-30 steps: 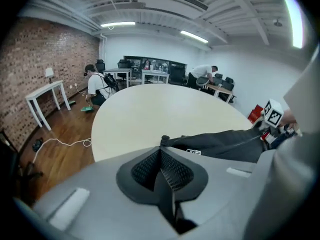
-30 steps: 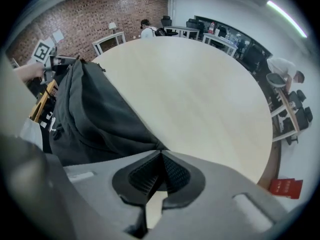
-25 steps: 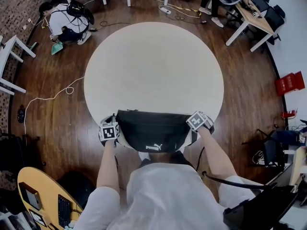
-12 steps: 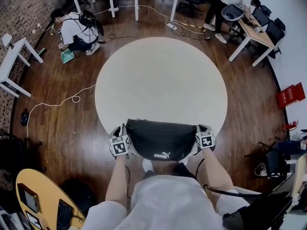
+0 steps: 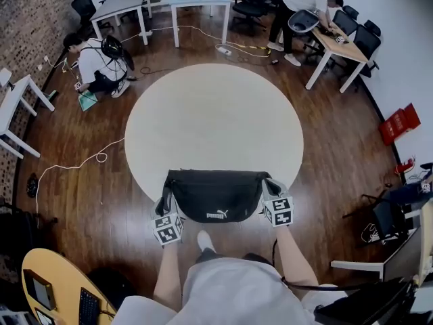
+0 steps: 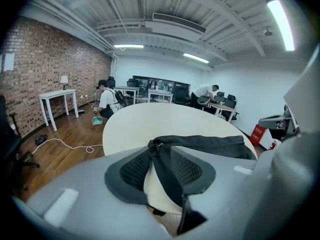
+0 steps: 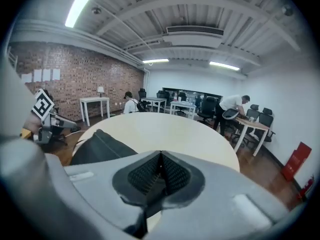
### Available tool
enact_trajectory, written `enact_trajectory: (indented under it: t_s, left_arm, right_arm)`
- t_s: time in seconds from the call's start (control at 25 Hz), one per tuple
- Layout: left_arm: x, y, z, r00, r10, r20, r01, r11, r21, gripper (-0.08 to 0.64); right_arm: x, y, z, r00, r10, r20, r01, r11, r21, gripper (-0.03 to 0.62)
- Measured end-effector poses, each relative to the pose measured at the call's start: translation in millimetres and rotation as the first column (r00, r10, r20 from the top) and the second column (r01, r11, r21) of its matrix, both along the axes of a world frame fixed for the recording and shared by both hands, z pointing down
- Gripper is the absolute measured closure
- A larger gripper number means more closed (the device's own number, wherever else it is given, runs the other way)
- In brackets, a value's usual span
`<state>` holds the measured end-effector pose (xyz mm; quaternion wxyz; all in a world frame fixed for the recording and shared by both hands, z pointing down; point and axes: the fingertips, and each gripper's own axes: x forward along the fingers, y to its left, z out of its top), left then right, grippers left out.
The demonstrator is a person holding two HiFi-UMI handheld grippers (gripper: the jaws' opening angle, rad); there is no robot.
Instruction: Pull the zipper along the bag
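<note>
bag: lying flat at the near edge of the round worktop, long axis running left-right, logo side facing the person, sitting between the two tongs.
left tongs: jaws opening, pads standing apart. The left strap is running between them, but the pads are not pressing on it.
right tongs: jaws together, pinching the right strap, whose loose end is hanging below the pads.
why right is clamping: likely anchoring that end, so the bag is not sliding along the worktop when the zipper gets pulled.
why left is letting go: probably freeing itself to go for the zipper pull. Only one end needs holding, and the other tongs have to be doing the pulling.
why the edge placement: both straps are reaching the tongs at the rim, so the tongs are gripping from the person's side without reaching over the bag.
zipper: pull not showing clearly in any view. A small metal glint is sitting at the bag's left end; I cannot tell whether it is the pull or a buckle.
stage: setup. Neither tongs are gripping the pull yet, so the zipper run is looking not yet begun.
risk: with the left end unheld, the bag is relying on a single anchor and may be swinging round it.
</note>
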<state>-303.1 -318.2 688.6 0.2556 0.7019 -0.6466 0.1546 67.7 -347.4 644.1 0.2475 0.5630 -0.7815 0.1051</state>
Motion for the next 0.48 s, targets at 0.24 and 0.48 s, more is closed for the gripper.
enact_trajectory:
  t_s: [0.24,0.48]
  left_arm:
    - [68,64,-61,0.999,0.045,0.003,-0.045,0.988,0.148,0.530]
    - [197,158,-145,0.982,0.184,0.046,-0.189,0.928,0.321,0.541]
  right_arm:
    - [-18,82,-53,0.982,-0.146,0.123,0.132,0.984,0.117,0.604]
    - [-6,197,-108,0.938,-0.301,0.172,0.256,0.936,0.241,0.604]
